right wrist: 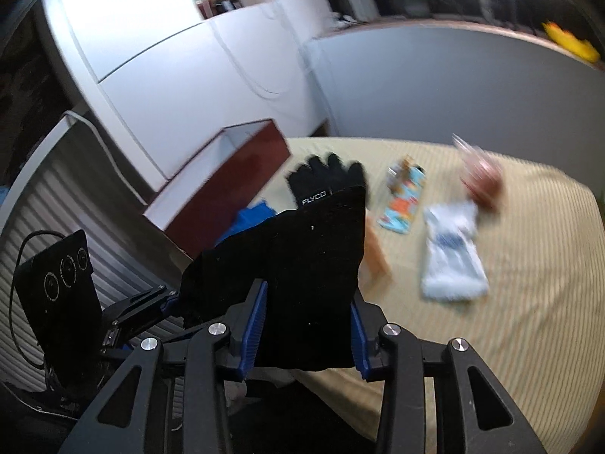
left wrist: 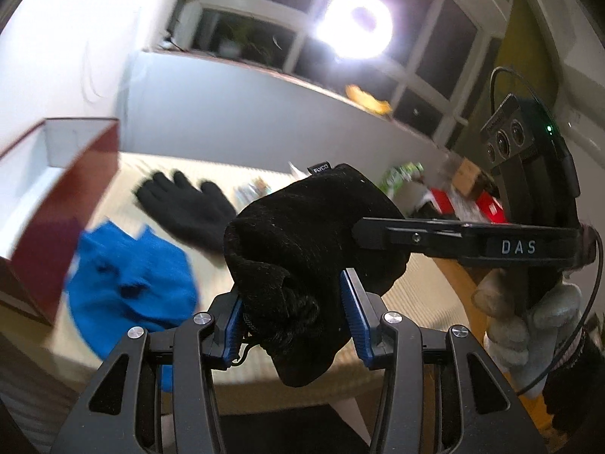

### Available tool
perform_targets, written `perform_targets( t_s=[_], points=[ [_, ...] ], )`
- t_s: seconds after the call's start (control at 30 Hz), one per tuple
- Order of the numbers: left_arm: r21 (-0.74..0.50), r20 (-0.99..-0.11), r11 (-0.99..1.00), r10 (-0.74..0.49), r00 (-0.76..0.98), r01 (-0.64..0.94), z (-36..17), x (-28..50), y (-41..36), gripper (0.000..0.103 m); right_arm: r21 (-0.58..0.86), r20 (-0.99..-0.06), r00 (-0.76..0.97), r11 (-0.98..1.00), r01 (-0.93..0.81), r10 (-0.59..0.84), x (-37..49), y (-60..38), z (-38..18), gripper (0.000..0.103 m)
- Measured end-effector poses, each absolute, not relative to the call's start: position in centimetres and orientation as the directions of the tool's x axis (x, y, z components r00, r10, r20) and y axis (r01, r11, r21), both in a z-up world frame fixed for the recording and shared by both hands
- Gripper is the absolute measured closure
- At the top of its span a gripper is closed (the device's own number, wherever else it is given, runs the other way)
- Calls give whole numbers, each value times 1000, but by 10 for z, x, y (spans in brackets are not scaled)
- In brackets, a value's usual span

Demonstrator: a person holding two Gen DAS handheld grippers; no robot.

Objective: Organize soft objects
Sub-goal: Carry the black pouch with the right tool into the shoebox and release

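Both grippers hold one black fabric pouch with a FLYCO tag, lifted above the table. My left gripper is shut on its bunched drawstring end. My right gripper is shut on the other end of the pouch; its finger reaches in from the right in the left wrist view. A black glove and a blue cloth lie on the striped tablecloth. The glove shows behind the pouch in the right wrist view.
An open dark-red box stands at the table's left; it also shows in the right wrist view. A white folded cloth, a colourful packet and a brownish round object lie on the table. A grey wall runs behind.
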State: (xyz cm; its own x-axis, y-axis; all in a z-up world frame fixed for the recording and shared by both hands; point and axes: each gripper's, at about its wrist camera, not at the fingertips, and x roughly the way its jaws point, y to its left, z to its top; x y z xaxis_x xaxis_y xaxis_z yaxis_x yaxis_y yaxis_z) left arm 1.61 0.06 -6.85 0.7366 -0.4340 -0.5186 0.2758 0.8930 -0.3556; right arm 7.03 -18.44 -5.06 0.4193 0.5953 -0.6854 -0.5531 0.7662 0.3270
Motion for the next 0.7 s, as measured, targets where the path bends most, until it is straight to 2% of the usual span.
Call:
perform_targets(
  t_s=[0.4, 0.7],
  points=[
    [-335, -444, 940, -223, 868, 71, -43, 27, 115, 58, 281, -654, 344, 638, -717, 674, 116, -51, -10, 69],
    [-335, -461, 939, -88, 883, -82, -52, 43, 184, 58, 253, -674, 267, 555, -792, 688, 149, 49, -9, 69]
  ],
)
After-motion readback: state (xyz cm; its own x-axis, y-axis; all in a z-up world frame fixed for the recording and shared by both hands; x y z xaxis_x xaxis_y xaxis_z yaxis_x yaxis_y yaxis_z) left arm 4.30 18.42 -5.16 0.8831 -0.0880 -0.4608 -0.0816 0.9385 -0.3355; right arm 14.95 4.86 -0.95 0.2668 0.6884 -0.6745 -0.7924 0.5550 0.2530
